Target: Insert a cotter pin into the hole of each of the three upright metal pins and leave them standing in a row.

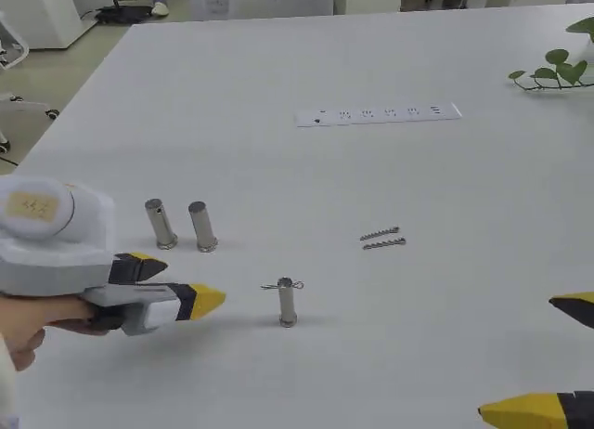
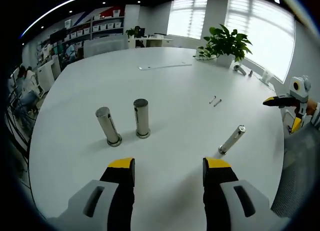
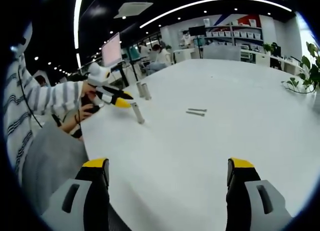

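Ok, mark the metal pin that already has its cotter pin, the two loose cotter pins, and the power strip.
fitted metal pin [image 1: 287, 305], head view, middle of its shaft.
loose cotter pins [image 1: 385, 244], head view, shank of the nearer one.
power strip [image 1: 378, 114], head view, centre of its top face.

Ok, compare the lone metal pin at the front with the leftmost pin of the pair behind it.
The lone pin has a cotter pin through its top; the leftmost pin carries none. The lone pin stands by itself, nearer the person; the leftmost pin stands close beside another pin. Both are upright, silvery, with a flanged base, on the white table.
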Tool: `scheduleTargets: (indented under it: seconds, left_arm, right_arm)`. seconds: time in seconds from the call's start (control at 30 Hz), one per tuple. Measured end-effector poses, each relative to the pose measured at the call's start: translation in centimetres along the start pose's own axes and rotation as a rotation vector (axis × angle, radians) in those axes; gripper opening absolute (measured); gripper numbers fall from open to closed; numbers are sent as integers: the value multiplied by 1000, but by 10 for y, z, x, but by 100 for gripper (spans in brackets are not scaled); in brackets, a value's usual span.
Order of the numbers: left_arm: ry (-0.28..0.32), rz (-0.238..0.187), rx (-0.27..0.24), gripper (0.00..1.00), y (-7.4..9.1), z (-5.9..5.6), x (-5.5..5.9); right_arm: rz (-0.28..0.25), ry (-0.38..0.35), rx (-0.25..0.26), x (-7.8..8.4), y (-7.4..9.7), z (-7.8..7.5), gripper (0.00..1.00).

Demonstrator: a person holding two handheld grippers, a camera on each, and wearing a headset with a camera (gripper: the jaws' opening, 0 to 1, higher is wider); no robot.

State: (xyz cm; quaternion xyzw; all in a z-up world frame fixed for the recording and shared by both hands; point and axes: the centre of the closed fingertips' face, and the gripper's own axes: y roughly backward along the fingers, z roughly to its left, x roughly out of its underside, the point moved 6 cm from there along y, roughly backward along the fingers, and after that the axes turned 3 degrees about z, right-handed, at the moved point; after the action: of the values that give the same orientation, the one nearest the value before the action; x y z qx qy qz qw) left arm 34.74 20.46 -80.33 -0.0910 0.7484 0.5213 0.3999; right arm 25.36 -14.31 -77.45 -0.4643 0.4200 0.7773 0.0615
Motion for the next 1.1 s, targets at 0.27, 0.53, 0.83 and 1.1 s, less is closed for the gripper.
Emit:
scheduleTargets:
  seconds: [0.27,0.53,0.83,1.1]
  left_arm:
    - [85,8,-40,35,-8,5,-6]
    - [83,-12,-54,33,-20,1,-17]
    - [134,-25,-92,22,-26,11,-25]
    - [87,-109,-183,18,-22,19,-46]
  right_arm:
    - [17,1,8,3,-1,1,98]
    - [25,-10,13,4,-2,2,99]
    - [22,-7,16,3,-3,2,98]
    - [20,-10,20,3,-3,3,97]
